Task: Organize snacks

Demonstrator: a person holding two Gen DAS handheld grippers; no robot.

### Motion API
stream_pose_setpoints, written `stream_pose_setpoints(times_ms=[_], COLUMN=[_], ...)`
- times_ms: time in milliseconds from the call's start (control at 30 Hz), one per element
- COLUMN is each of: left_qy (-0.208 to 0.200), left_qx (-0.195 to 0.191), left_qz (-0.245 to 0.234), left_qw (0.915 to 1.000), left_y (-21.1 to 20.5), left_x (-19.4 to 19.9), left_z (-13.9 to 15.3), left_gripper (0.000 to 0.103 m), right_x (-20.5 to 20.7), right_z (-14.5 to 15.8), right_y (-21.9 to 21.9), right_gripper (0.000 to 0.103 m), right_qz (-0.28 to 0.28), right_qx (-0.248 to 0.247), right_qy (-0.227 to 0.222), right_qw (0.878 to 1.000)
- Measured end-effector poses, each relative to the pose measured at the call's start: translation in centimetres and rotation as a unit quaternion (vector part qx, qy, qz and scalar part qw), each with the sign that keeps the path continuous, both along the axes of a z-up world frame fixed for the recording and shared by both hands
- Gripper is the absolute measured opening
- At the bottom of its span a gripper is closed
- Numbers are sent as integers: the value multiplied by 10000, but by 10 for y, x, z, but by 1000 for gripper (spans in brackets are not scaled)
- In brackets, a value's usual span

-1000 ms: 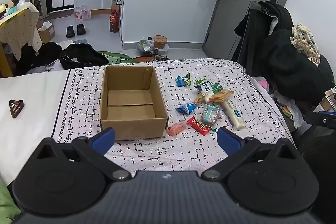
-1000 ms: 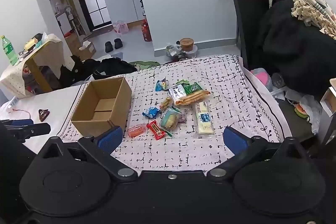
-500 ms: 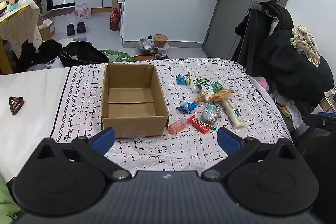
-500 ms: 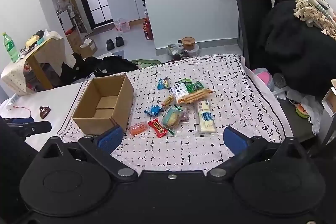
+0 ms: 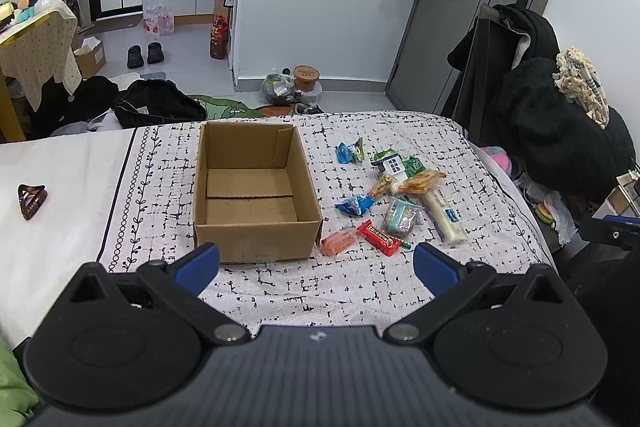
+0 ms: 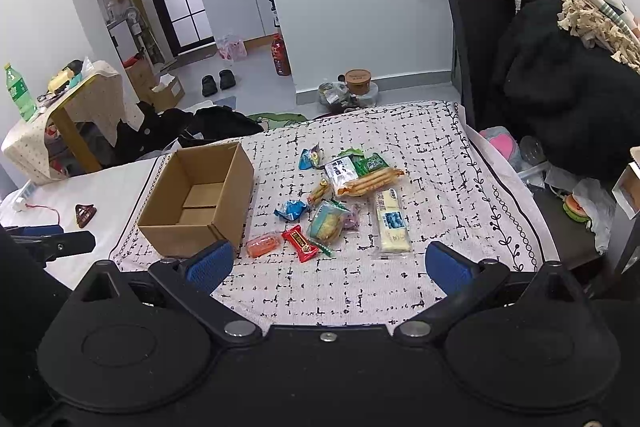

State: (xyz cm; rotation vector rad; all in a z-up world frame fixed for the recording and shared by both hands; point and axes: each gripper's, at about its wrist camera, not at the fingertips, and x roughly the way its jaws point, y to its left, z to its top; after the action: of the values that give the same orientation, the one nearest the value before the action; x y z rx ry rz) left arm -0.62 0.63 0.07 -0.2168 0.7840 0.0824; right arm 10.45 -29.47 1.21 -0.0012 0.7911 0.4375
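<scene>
over the last second both views have drawn slightly closer to the bed, the cardboard box and the snacks sitting a little larger and lower in each picture, while nothing on the patterned blanket has shifted; by my reading that means the task has not really begun, only the approach, since the box is empty and every packet lies outside it. the left gripper hangs above the near edge of the blanket with its blue-padded fingers spread wide and nothing between them, the box just beyond its left finger. the right gripper is likewise spread wide and empty, above the same near edge but further toward the right side. the snacks lie in a loose cluster on the blanket to the right of the box, between it and the blanket's right edge. nearest the tools are the orange packet, just beside the box's near right corner, and the red bar next to it, both close ahead of the right gripper's left finger. further back sit a blue wrapper, a clear bag of mixed sweets and a long white packet, which reaches toward the near edge on the right. beyond them lie a packet of golden sticks, green and white packets and one more blue wrapper, toward the far edge. a brown hair clip lies well apart on the plain sheet to the left. the orange packet or red bar looks the easiest first pick.
</scene>
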Motion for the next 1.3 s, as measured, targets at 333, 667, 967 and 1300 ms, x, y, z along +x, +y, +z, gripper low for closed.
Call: stream_pose_setpoints(times_ms=[333,667,967,1300], left_qy=[-55,-104,-102,-140], left_qx=[-6,13,1,22], left_qz=[-24,16,15,8], left_qw=[10000,9999,9999,9999], left_y=[-1,0,1,0], left_x=[0,1,2,2], left_z=[2,3,4,5], left_gripper=[103,103,103,103], right_x=[3,2,6,8], right_z=[1,3,6,6], right_y=[-2,-3,-5,-4], right_gripper=[103,103,103,103], right_qz=[-28,-64,-112,-97], right_qx=[-27,-45,-26,-10], right_qy=[9,-17,-26,-24], right_qw=[10000,10000,9999,9999])
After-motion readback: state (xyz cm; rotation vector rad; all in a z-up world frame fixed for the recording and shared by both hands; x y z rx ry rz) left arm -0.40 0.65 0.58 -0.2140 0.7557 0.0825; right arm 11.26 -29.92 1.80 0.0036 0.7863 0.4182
